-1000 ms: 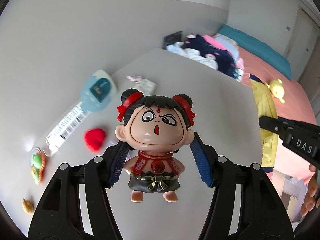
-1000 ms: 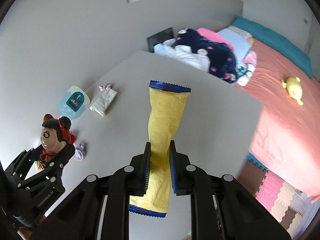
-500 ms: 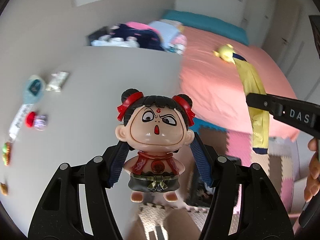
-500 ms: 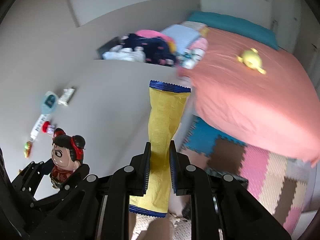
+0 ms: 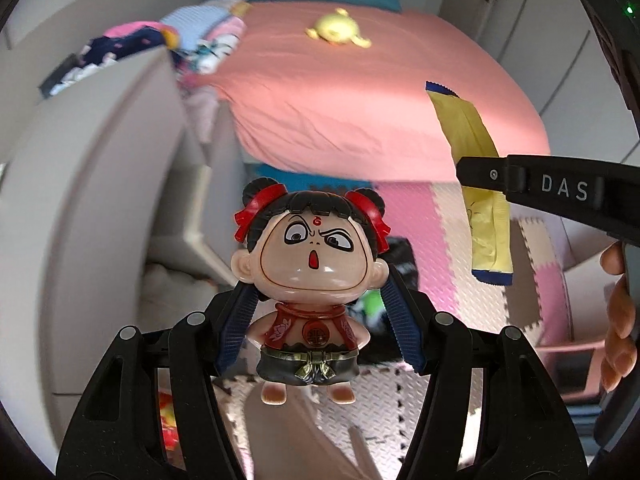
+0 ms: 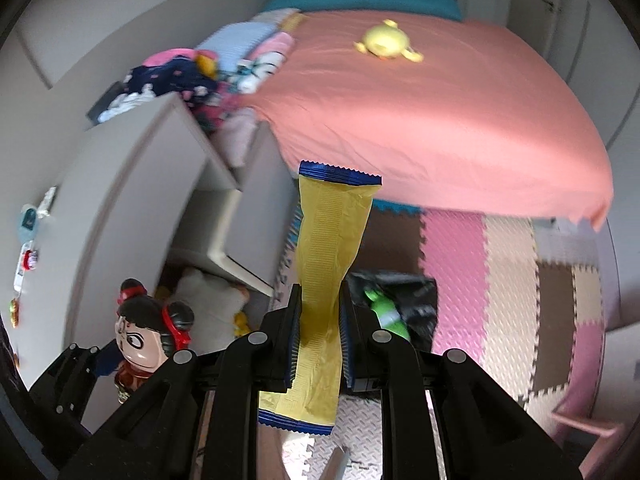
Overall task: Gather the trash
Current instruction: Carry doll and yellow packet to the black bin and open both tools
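Figurine (image 5: 310, 276) is clamped at the torso between the left gripper (image 5: 318, 330) jaws, closed on it. Yellow wrapper (image 6: 326, 280) is pinched mid-length by the right gripper (image 6: 320, 338), jaws nearly closed, held above the black trash bag (image 6: 404, 300) on the foam mat (image 6: 508, 264).
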`<action>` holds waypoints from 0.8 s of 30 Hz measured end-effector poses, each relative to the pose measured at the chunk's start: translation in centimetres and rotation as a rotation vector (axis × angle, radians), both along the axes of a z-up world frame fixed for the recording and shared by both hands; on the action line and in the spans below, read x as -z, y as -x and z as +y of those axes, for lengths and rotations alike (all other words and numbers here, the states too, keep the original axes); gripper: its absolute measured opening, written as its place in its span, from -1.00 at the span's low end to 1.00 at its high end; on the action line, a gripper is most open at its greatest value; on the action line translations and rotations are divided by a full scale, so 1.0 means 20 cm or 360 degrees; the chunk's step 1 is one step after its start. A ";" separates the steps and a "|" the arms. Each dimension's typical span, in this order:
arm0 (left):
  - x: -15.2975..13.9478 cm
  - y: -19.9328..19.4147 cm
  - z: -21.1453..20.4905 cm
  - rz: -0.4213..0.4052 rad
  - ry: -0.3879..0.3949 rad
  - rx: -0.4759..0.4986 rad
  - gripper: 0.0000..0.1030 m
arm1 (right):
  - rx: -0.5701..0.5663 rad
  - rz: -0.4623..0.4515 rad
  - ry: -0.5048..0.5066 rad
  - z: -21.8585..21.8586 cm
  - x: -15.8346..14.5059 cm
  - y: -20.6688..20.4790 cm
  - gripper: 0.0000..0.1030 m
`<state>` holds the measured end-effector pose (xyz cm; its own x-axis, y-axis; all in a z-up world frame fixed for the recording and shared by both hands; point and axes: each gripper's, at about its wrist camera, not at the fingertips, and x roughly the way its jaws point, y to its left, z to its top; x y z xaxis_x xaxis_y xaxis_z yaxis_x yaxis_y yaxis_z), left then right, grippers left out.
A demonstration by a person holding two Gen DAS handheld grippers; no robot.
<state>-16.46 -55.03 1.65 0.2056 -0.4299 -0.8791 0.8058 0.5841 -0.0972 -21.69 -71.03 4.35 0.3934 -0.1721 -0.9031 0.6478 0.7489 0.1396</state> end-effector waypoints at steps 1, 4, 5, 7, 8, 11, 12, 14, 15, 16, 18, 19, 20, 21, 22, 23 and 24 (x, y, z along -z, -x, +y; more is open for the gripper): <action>0.02 0.03 -0.03 0.0018 -0.0007 0.0013 0.18 | 0.0012 0.0009 -0.0010 -0.02 0.03 0.03 -0.64; 0.08 0.10 -0.09 0.0042 -0.0044 0.0062 0.18 | 0.0043 0.0042 -0.0045 -0.07 0.11 0.08 -0.64; 0.10 0.12 -0.11 0.0050 -0.0058 0.0078 0.18 | 0.0054 0.0055 -0.0062 -0.09 0.14 0.09 -0.64; 0.14 0.14 -0.16 0.0068 -0.0082 0.0102 0.18 | 0.0066 0.0070 -0.0082 -0.12 0.19 0.11 -0.64; 0.16 0.14 -0.17 0.0077 -0.0094 0.0108 0.18 | 0.0073 0.0082 -0.0092 -0.14 0.21 0.11 -0.64; 0.19 0.13 -0.20 0.0108 -0.0114 0.0132 0.33 | 0.0096 0.0101 -0.0166 -0.19 0.27 0.12 -0.18; 0.19 0.14 -0.21 0.0092 -0.0119 0.0126 0.87 | 0.0120 0.0107 -0.0187 -0.20 0.29 0.13 0.71; 0.16 0.16 -0.21 0.0011 -0.0100 0.0098 0.88 | 0.0143 0.0124 -0.0146 -0.21 0.31 0.14 0.96; 0.15 0.16 -0.22 -0.0011 -0.0102 0.0105 0.88 | 0.0153 0.0143 -0.0134 -0.22 0.33 0.14 0.96; 0.15 0.16 -0.23 -0.0019 -0.0110 0.0105 0.88 | 0.0163 0.0163 -0.0125 -0.22 0.34 0.14 0.96; 0.15 0.17 -0.23 -0.0025 -0.0114 0.0093 0.88 | 0.0164 0.0173 -0.0123 -0.22 0.35 0.14 0.96; 0.15 0.17 -0.23 -0.0019 -0.0112 0.0089 0.88 | 0.0164 0.0173 -0.0123 -0.22 0.35 0.14 0.96; 0.15 0.16 -0.22 -0.0016 -0.0113 0.0086 0.88 | 0.0164 0.0174 -0.0119 -0.22 0.36 0.14 0.96; 0.15 0.17 -0.22 -0.0015 -0.0113 0.0083 0.88 | 0.0162 0.0176 -0.0113 -0.22 0.35 0.13 0.96; 0.15 0.16 -0.22 -0.0015 -0.0112 0.0081 0.88 | 0.0162 0.0179 -0.0108 -0.22 0.35 0.13 0.96; 0.15 0.16 -0.21 -0.0015 -0.0110 0.0082 0.88 | 0.0163 0.0182 -0.0101 -0.22 0.35 0.13 0.96; 0.15 0.15 -0.21 -0.0016 -0.0109 0.0082 0.88 | 0.0163 0.0183 -0.0098 -0.22 0.34 0.13 0.96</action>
<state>-19.54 -59.21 -1.42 0.1936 -0.3792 -0.9048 0.8357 0.5469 -0.0503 -24.23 -75.39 -2.50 0.2703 -0.1489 -0.9512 0.7347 0.6704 0.1038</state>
